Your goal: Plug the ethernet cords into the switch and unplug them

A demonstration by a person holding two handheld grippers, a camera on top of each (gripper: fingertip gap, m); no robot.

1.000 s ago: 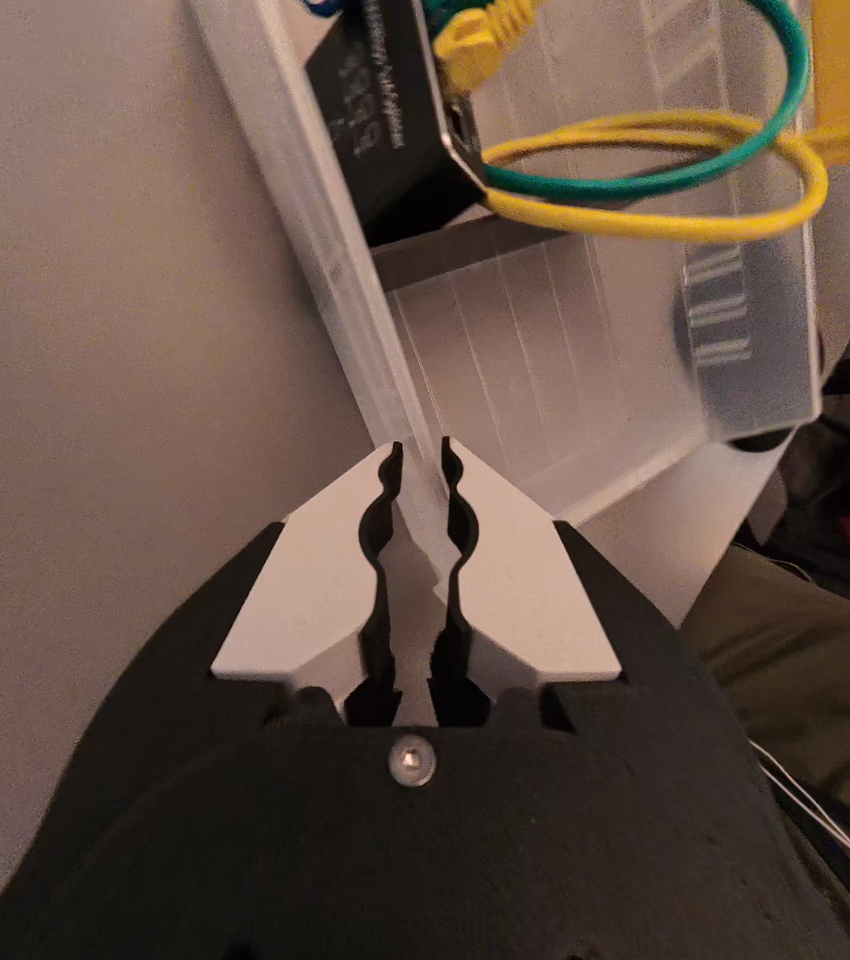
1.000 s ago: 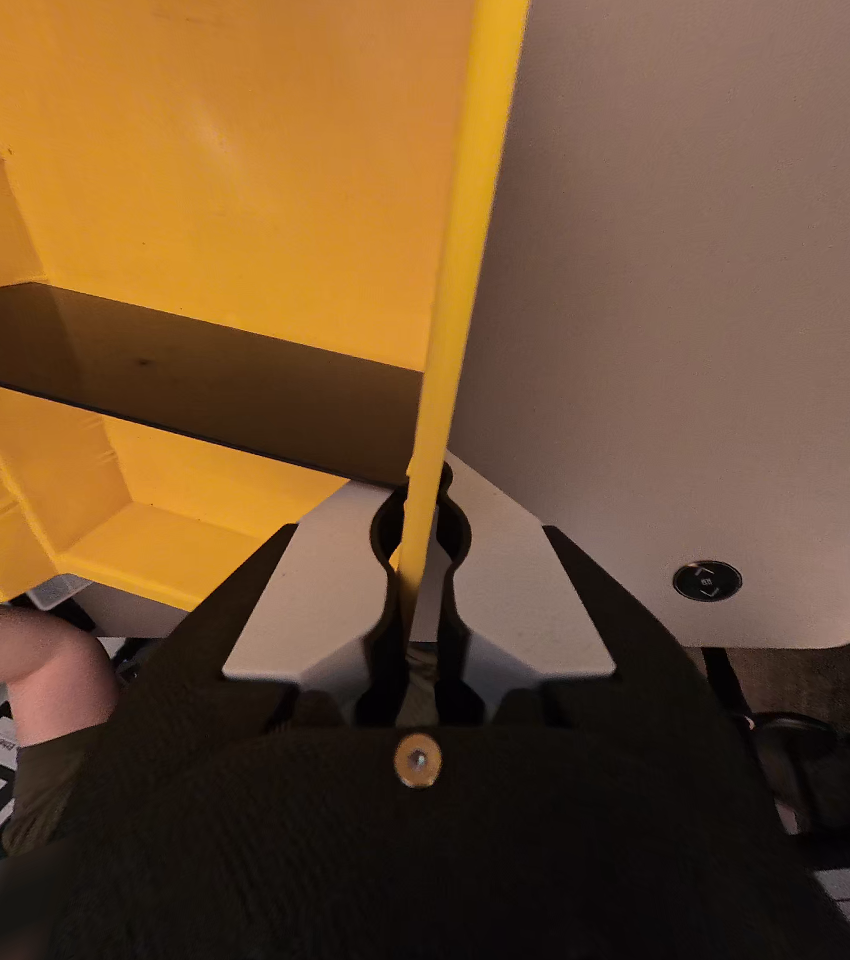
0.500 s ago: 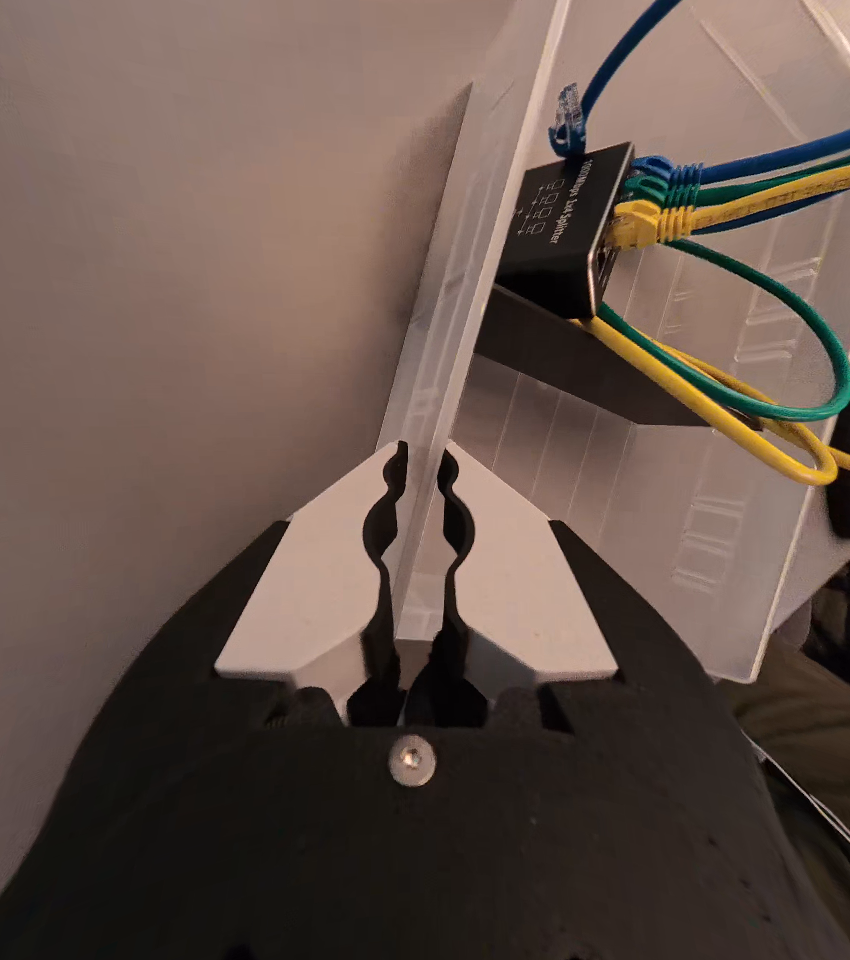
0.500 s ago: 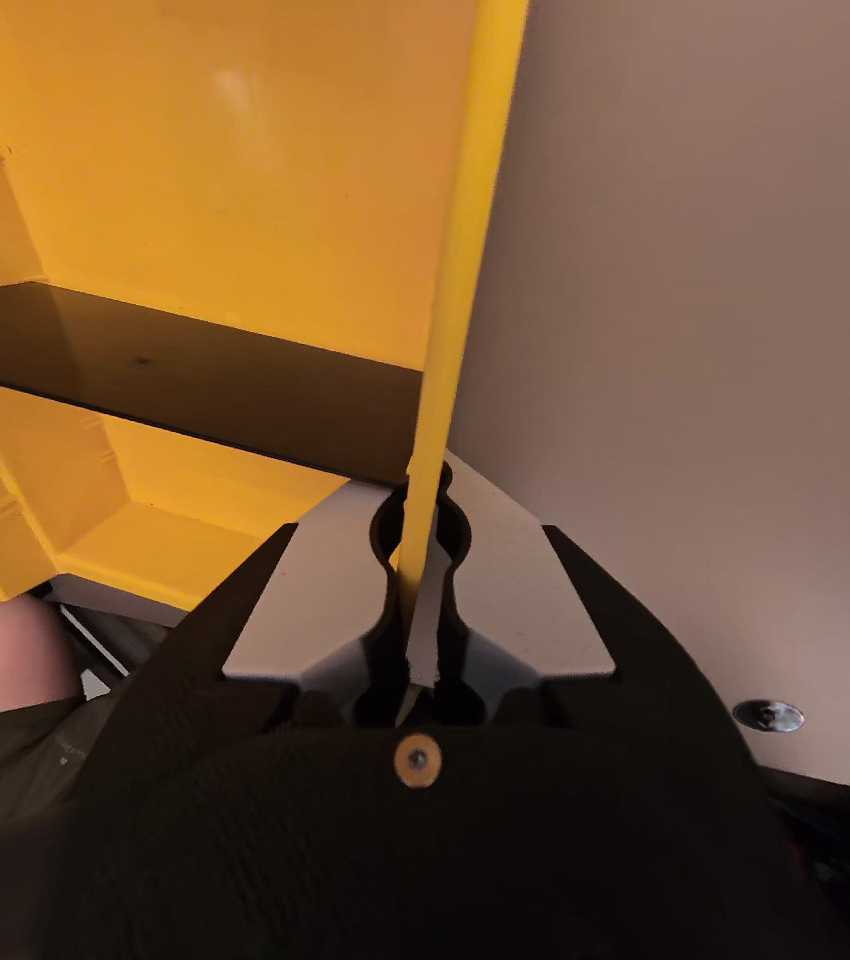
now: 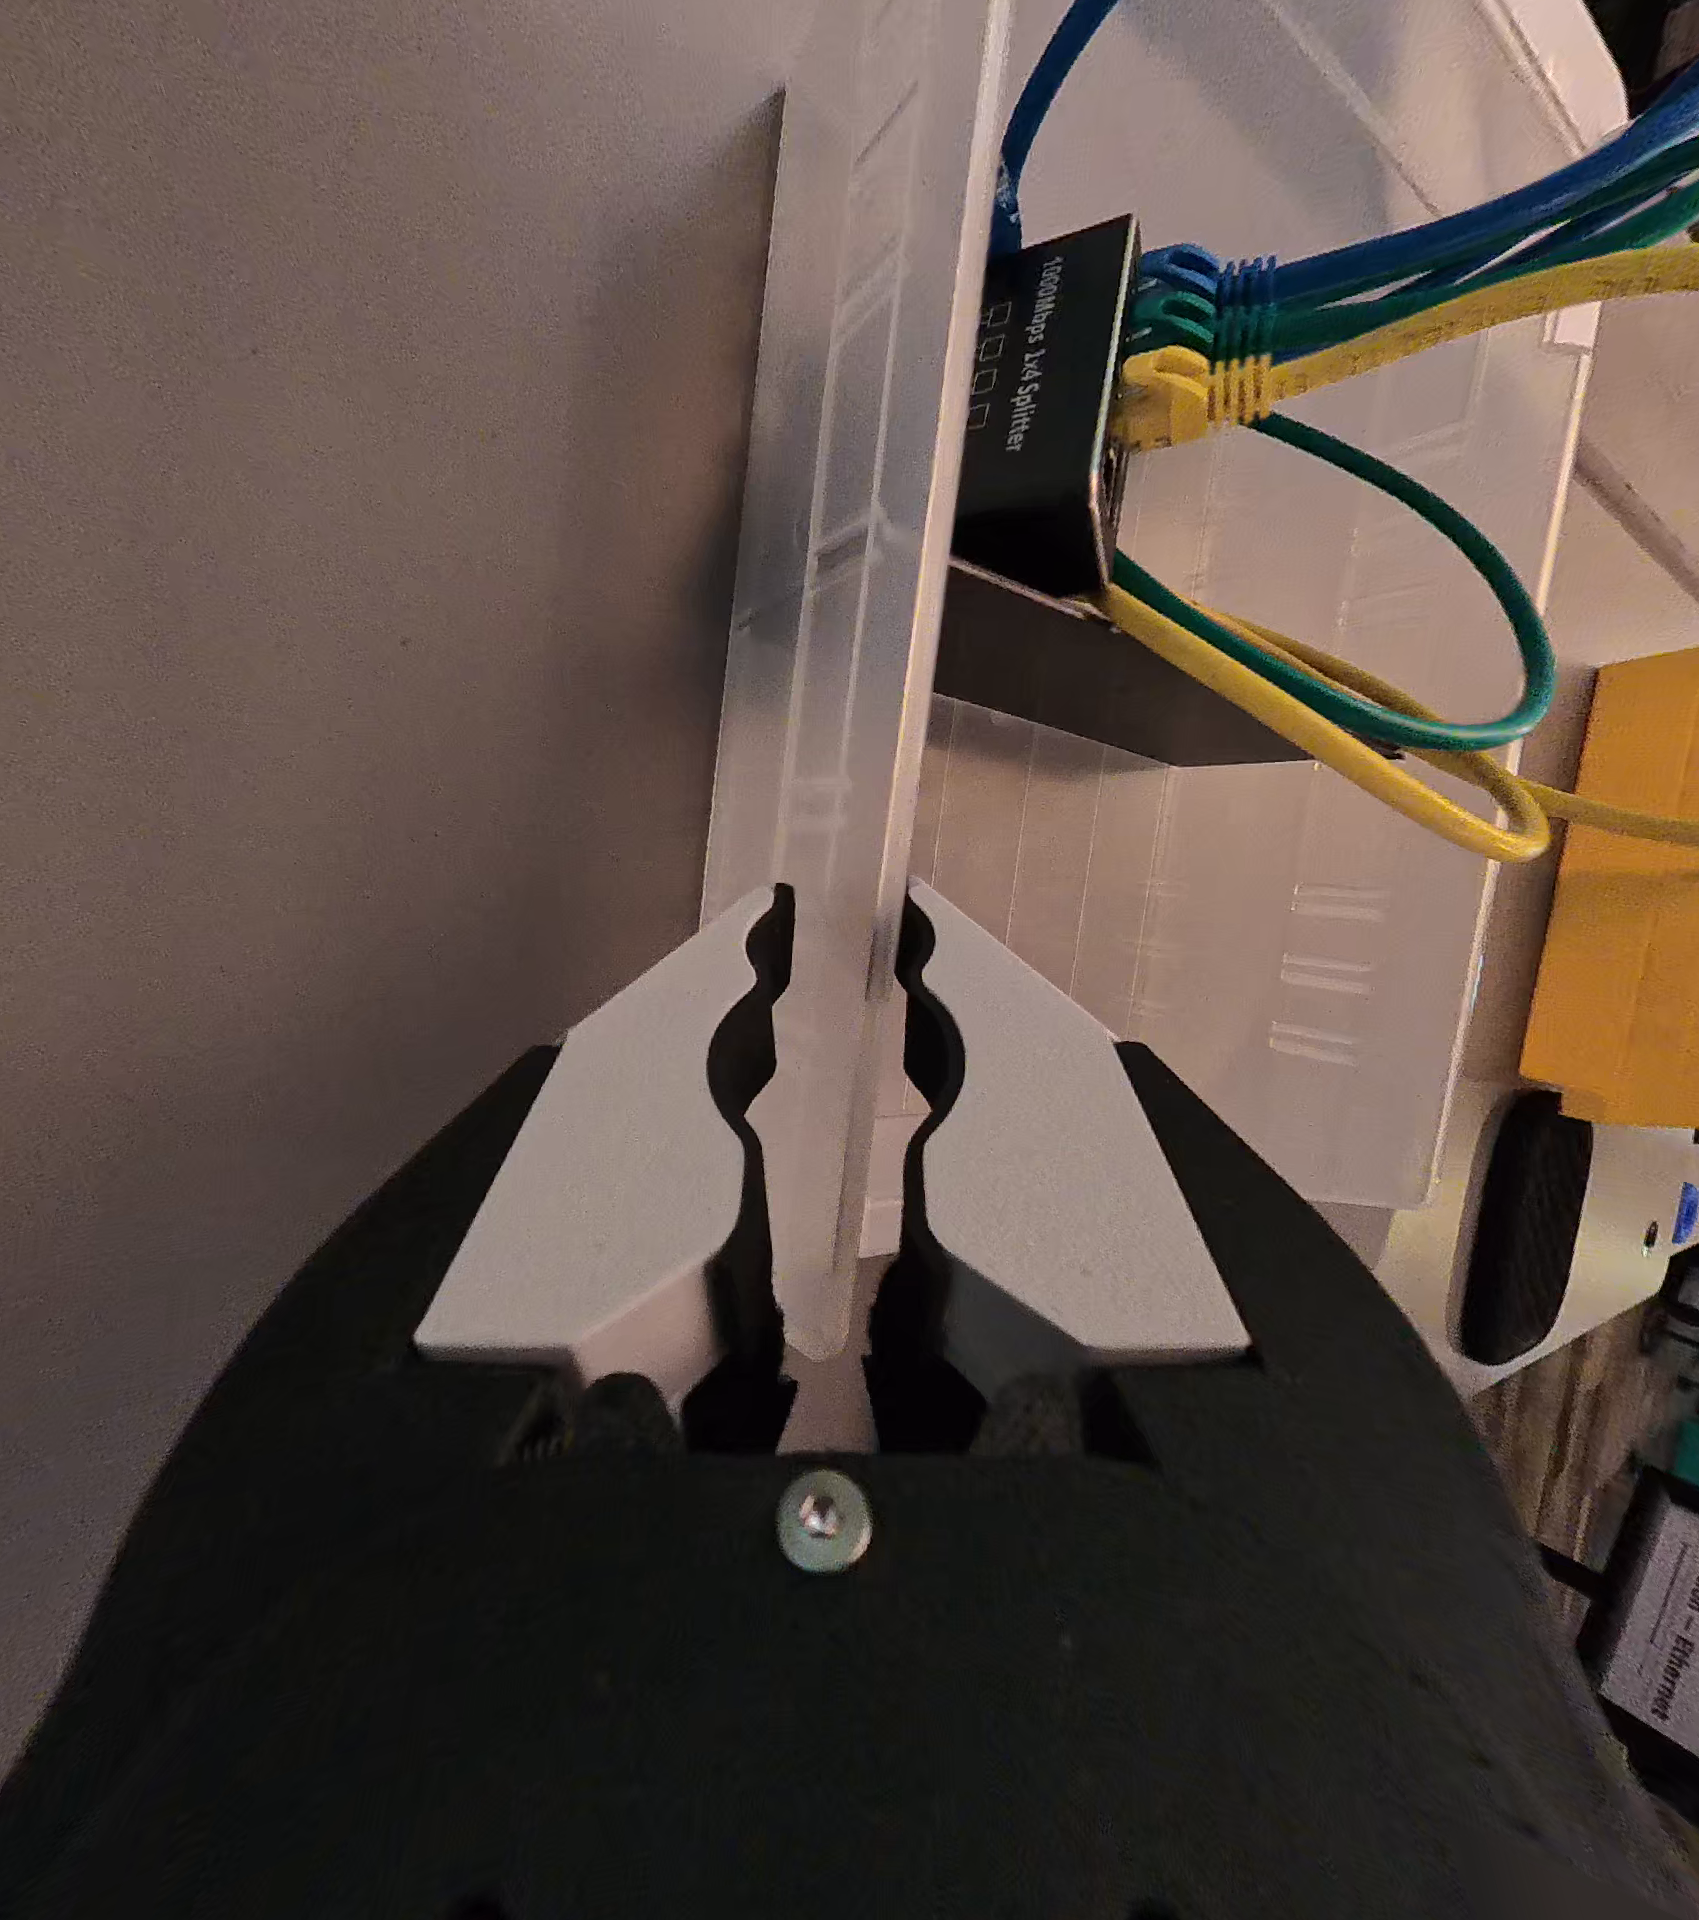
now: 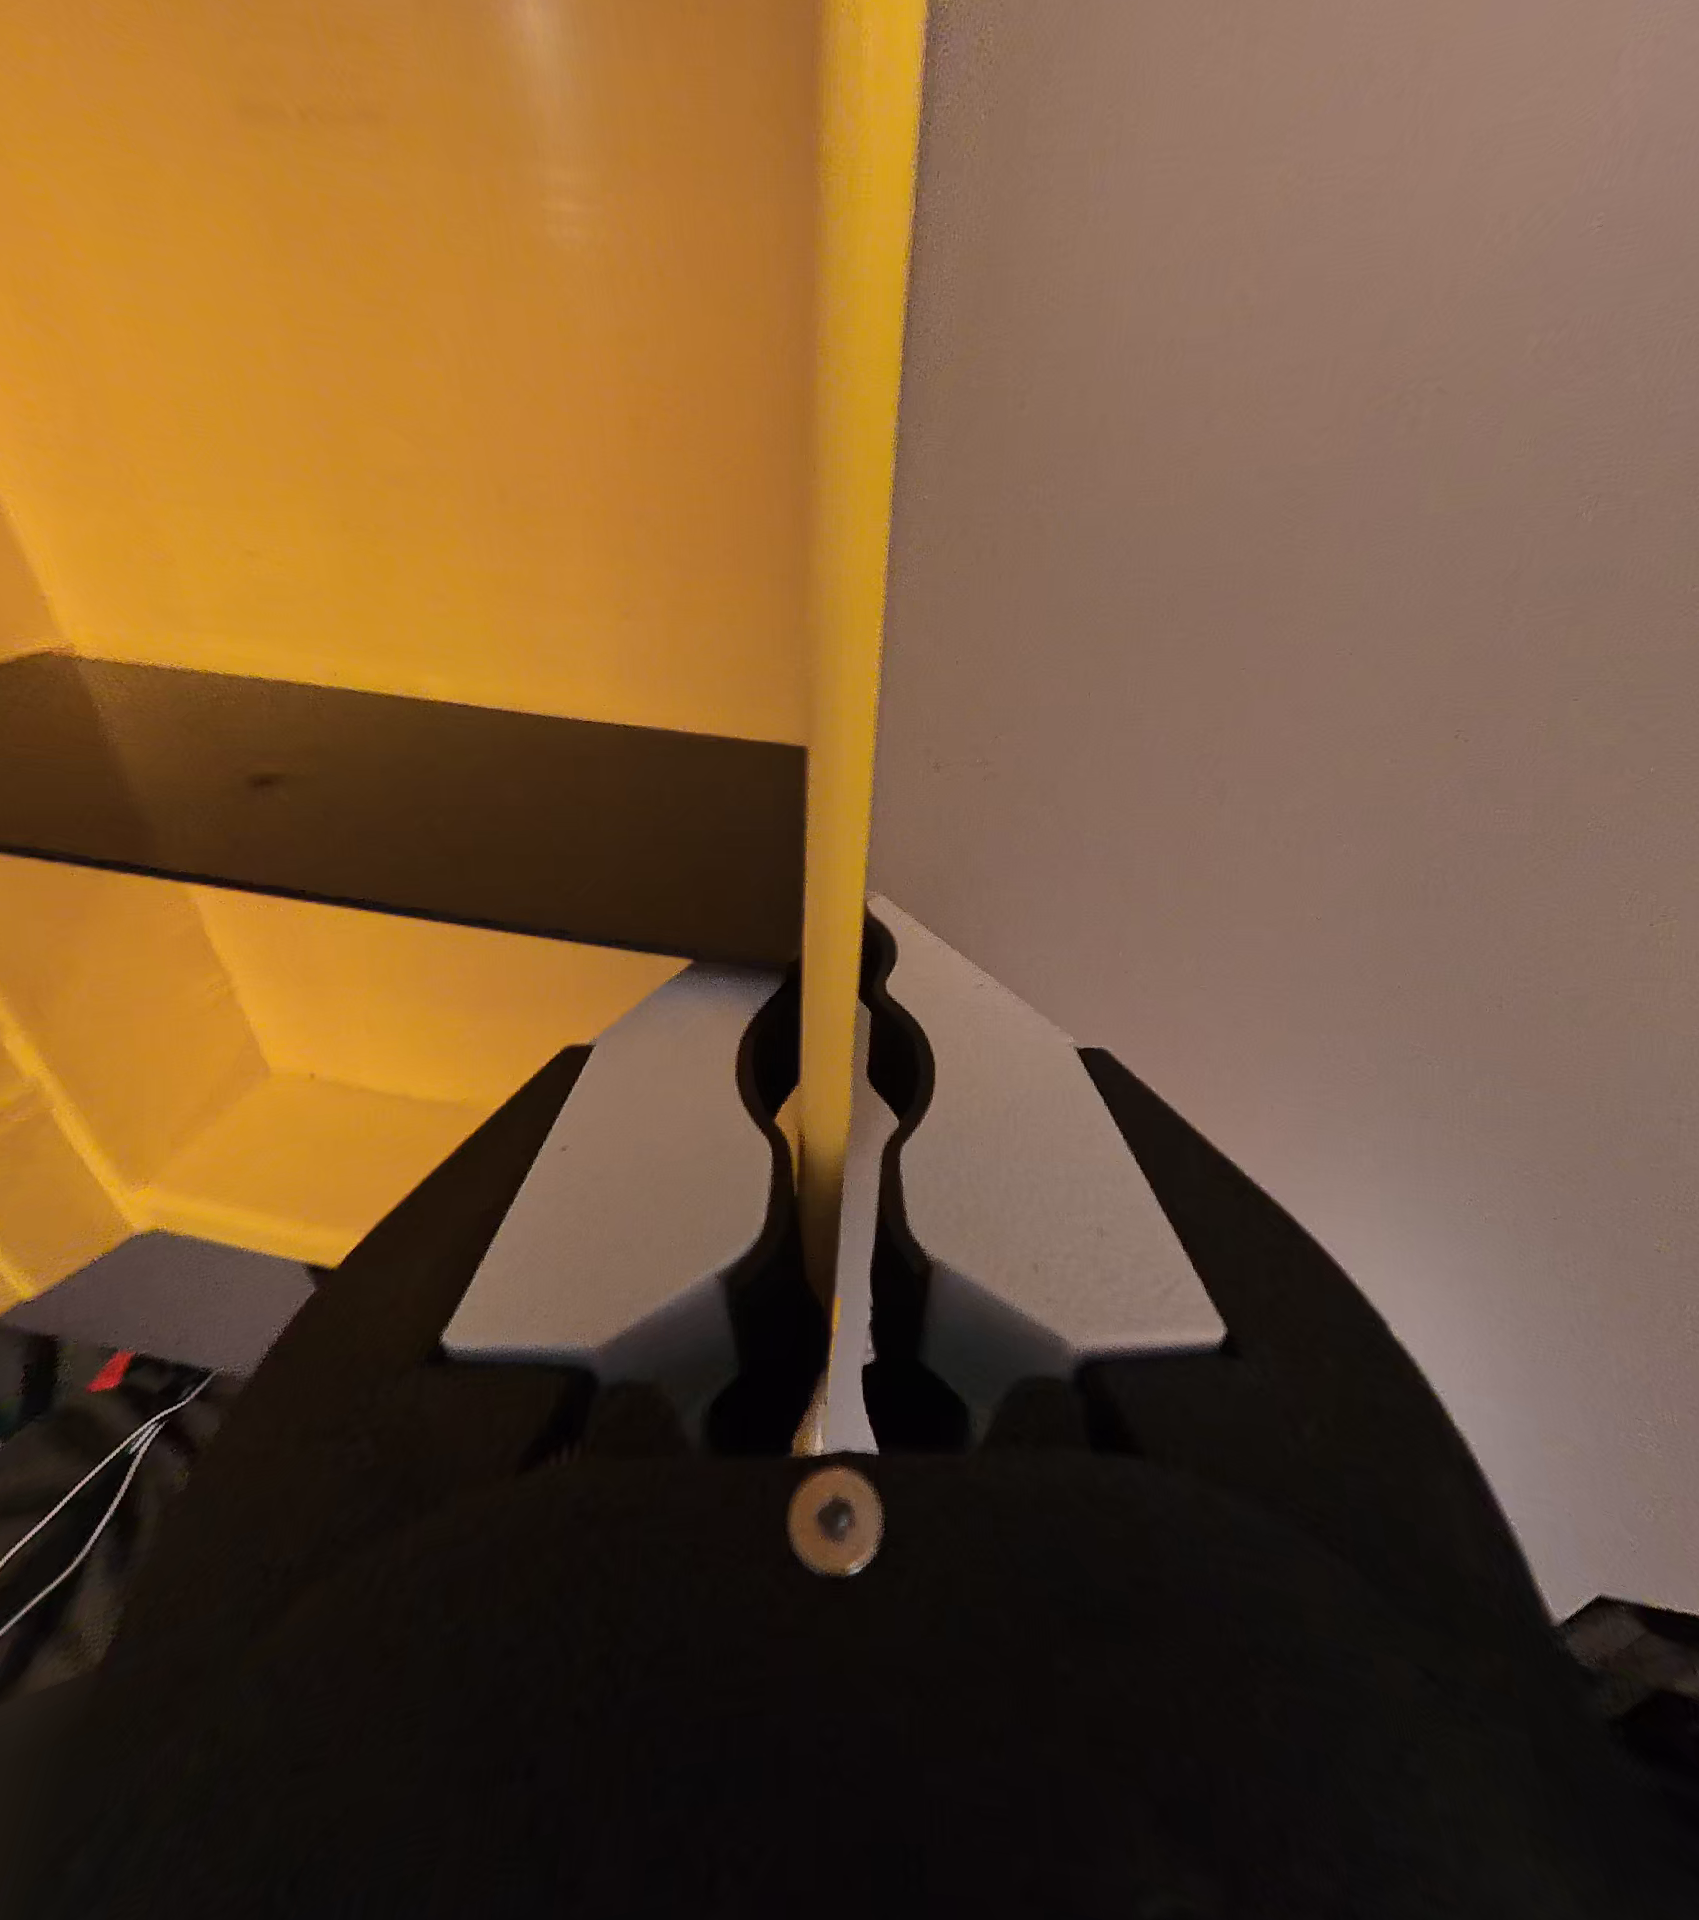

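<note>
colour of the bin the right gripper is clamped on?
Yellow bin, black divider inside; right wrist view shows it best.

Black switch [image 5: 1042, 405] in clear bin; blue, green, yellow cords [image 5: 1229, 343] plugged in.

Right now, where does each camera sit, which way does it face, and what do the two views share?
Left wrist view: on the left gripper, looking along its fingers at the clear bin wall they clamp; the black switch with cords inside; no hand shows.
Right wrist view: on the right gripper, facing the yellow bin wall it clamps; own fingers only.
Shared: the yellow bin, the pale table.
</note>
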